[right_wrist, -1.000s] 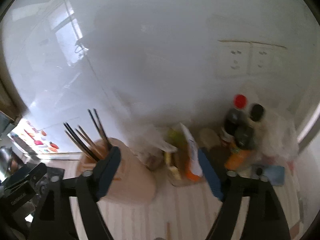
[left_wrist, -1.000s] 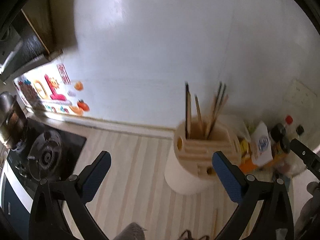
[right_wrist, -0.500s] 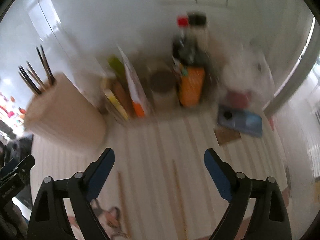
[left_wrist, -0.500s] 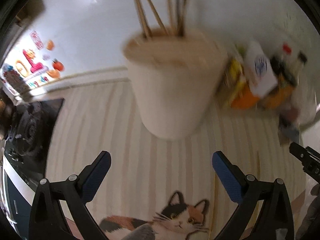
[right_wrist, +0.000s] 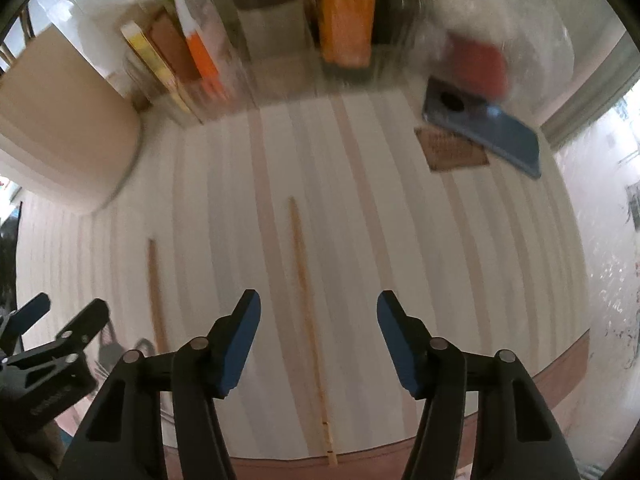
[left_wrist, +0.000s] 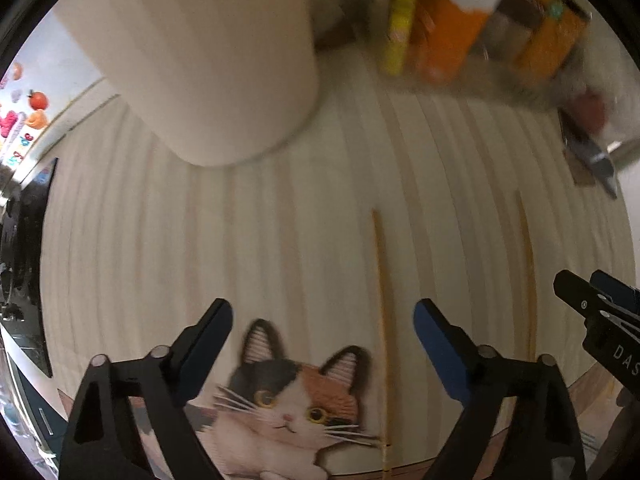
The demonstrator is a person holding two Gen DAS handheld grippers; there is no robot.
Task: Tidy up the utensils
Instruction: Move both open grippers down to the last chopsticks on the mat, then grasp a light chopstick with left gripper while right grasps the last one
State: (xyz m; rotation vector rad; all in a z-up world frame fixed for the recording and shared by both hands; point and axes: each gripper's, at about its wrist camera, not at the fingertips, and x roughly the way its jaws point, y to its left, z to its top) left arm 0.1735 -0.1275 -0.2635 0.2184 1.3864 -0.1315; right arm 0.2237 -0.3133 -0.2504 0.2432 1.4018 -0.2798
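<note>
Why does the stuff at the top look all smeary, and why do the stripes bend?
Left wrist view: the boxes at the top are smeared by motion, while the cat stays fairly sharp. Right wrist view: the jar and phone blur too. In both, the fisheye lens bends the mat stripes.

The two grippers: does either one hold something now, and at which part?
Nothing is held. The left gripper and right gripper are closing above the mat, each with a chopstick lying untouched between its open jaws.

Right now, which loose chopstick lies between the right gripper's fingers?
The longer-looking chopstick, between the closing right gripper jaws; the other chopstick lies outside, leftward.
</note>
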